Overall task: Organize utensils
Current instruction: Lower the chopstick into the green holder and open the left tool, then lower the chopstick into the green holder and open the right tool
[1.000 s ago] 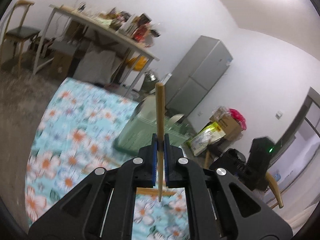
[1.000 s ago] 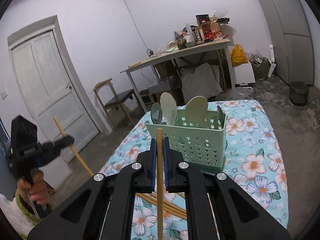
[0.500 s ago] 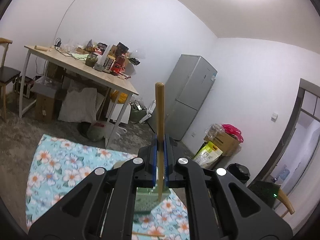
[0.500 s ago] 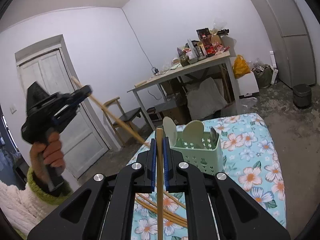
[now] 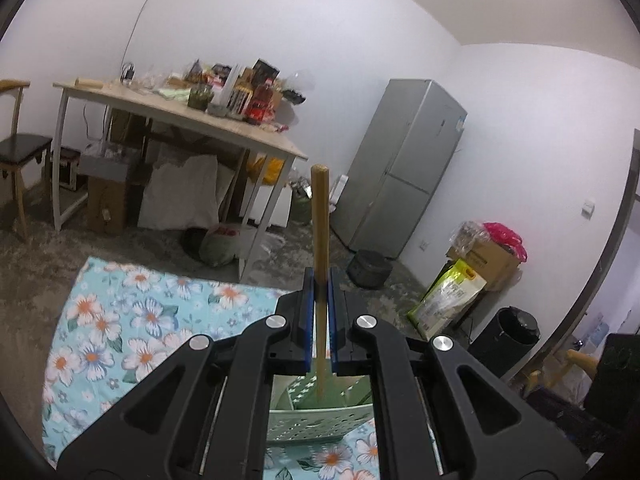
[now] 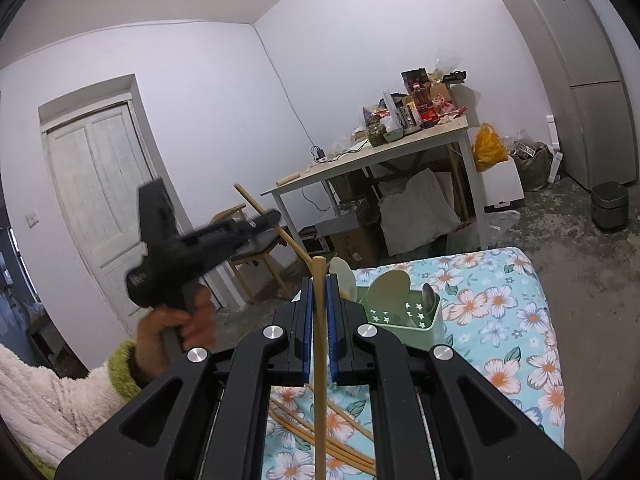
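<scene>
Left wrist: gripper (image 5: 319,292) clamps chopstick (image 5: 320,232), lower tip seemingly over green holder (image 5: 316,426).

Left gripper (image 6: 266,220) motion-blurred, tips indistinct. Green caddy (image 5: 320,420) mostly hidden behind fingers. Right's chopstick (image 6: 319,360) cut off at btm edge.

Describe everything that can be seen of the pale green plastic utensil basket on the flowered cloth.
The pale green plastic utensil basket is a small rectangular holder with star-shaped holes in its walls. It stands upright on the turquoise flowered cloth, near its far end. Two pale flat spoon-like heads and a metal spoon stick up from it. In the left wrist view the basket lies below the left hand-held gripper, the tip of its wooden chopstick above the opening. No gripper is seen touching it.
</scene>
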### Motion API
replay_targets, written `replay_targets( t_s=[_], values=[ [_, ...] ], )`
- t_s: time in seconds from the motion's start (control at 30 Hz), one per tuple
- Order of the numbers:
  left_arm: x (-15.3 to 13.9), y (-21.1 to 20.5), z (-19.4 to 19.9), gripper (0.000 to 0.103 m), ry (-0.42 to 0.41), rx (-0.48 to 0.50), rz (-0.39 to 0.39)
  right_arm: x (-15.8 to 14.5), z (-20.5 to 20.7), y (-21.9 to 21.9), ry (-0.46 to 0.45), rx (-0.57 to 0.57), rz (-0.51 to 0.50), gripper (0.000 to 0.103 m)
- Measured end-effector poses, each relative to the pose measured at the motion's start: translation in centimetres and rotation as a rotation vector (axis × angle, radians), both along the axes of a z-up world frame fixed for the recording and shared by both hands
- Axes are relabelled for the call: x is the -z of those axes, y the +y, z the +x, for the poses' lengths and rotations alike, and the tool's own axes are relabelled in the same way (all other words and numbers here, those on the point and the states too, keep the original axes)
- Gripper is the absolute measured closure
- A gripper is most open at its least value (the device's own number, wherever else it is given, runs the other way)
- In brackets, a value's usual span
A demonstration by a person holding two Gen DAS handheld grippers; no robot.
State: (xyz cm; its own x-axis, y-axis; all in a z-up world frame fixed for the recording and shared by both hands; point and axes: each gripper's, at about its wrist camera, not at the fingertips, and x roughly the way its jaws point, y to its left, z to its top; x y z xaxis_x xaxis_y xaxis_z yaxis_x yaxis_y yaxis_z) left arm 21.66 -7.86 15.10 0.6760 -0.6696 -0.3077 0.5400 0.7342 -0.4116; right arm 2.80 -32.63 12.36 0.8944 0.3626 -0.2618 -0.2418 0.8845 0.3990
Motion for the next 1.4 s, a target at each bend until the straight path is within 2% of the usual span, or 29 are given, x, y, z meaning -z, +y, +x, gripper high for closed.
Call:
replay_targets(
  t_s=[0.07, 0.17, 0.2, 0.27, 0.33, 0.53, 0.7, 0.87, 1.07, 1.2, 1.3, 1.4],
  values=[
    [0.8, 0.0, 0.5, 0.098, 0.019, -0.005, 0.001, -0.2, 0.2, -0.1, -0.004, 0.002, -0.001, 0.096],
    [1.8, 0.2, 0.9, 0.086, 0.042, -0.007, 0.004, -0.4, 0.4, 0.1, -0.005, 0.005, -0.009, 0.096],
    [1.9, 0.1, 1.0, 0.076, 0.045, -0.010, 0.005, -0.4, 0.4, 0.1, -0.005, 0.006, -0.010, 0.096],
    [2.0, 0.4, 0.9, 0.068, 0.046, -0.014, 0.005, -0.7, 0.4, 0.3, -0.006, 0.010, -0.015, 0.096],
    [1.8, 0.9, 0.6, 0.052, 0.037, -0.028, 0.012, -0.9, 0.6, 0.3, -0.007, 0.011, -0.018, 0.096],
    [0.8, 2.8, -1.2, 0.022, -0.015, -0.061, 0.021, -2.8, 1.7, 0.4, -0.044, 0.003, -0.021, 0.096],
    [1.0, 5.5, -3.7, 0.013, -0.038, -0.069, 0.018, -5.8, 4.1, 0.5, -0.120, -0.027, 0.004, 0.096],
    [2.9, 8.3, -6.0, 0.010, -0.001, -0.069, 0.042, -9.7, 8.2, 0.9, -0.196, -0.050, 0.012, 0.096],
    [6.8, 11.4, -8.5, 0.008, 0.039, -0.153, 0.156, -12.6, 12.5, 1.8, -0.252, -0.001, -0.034, 0.096],
    [8.2, 12.3, -9.2, 0.008, 0.061, -0.183, 0.210, -12.9, 15.8, 2.5, -0.248, 0.022, -0.065, 0.096],
    [9.2, 12.8, -9.5, 0.008, 0.085, -0.194, 0.210, -12.3, 17.9, 3.3, -0.224, 0.041, -0.103, 0.096],
    [9.8, 12.8, -9.6, 0.008, 0.114, -0.196, 0.204, -10.2, 20.2, 4.1, -0.163, 0.053, -0.146, 0.096]
  ],
)
